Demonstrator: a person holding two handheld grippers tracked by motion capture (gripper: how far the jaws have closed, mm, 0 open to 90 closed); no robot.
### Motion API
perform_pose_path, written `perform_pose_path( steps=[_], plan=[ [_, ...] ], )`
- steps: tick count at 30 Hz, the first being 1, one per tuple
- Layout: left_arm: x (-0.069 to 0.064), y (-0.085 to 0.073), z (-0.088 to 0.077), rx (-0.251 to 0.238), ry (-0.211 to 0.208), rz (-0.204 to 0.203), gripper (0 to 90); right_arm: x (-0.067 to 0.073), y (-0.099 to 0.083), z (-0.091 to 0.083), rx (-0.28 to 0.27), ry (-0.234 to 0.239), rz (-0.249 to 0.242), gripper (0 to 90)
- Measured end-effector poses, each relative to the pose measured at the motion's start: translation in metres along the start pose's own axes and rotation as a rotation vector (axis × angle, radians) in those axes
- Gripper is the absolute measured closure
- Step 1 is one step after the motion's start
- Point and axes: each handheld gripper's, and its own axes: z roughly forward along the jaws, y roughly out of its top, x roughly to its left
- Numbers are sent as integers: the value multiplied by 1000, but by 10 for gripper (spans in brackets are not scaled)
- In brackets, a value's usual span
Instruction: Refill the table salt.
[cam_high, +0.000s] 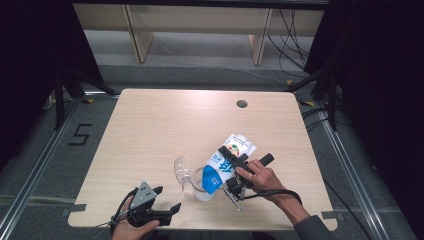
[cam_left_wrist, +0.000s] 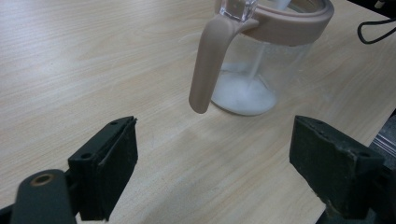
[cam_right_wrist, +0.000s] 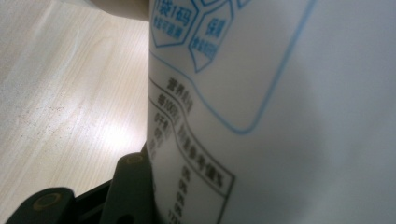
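**Bag tipped over the jug, white powder running in**

In the high view the right gripper is clamped across the middle of a white and blue bag, held by the person's right hand. The bag lies tilted, its blue end low and over the mouth of a clear jug, its printed end raised toward the far right. The jug stands on the table near the front edge, just left of the right hand. Its clear lid is flipped up on the left side.

The right gripper view looks along the bag at very close range: white film with blue outlines and small black print, one black jaw pressed against its lower left edge. The table shows to the left.

The left gripper rests at the front left corner of the table, in the person's left hand, well apart from the jug. Its jaws stand wide with nothing between them. In the left gripper view the jug stands ahead of those jaws, with a tan rim and a tan handle that hangs down on the near side. A thin white stream falls inside the glass onto a low white heap on the bottom.
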Motion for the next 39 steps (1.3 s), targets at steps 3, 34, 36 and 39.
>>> perform_pose_path(
  steps=[3, 34, 36, 39],
  plan=[
    [0, 0, 0, 0, 3, 0, 150, 0, 0, 0, -4, -4, 5, 553],
    [1, 0, 0, 4, 2, 2, 150, -1, 0, 0, 9, -1, -11, 562],
    [0, 0, -1, 9, 6, 4, 150, -2, 0, 0, 1, -6, -33, 562],
    [0, 0, 0, 3, 2, 1, 150, -3, 0, -1, 0, -6, -31, 564]
  ],
)
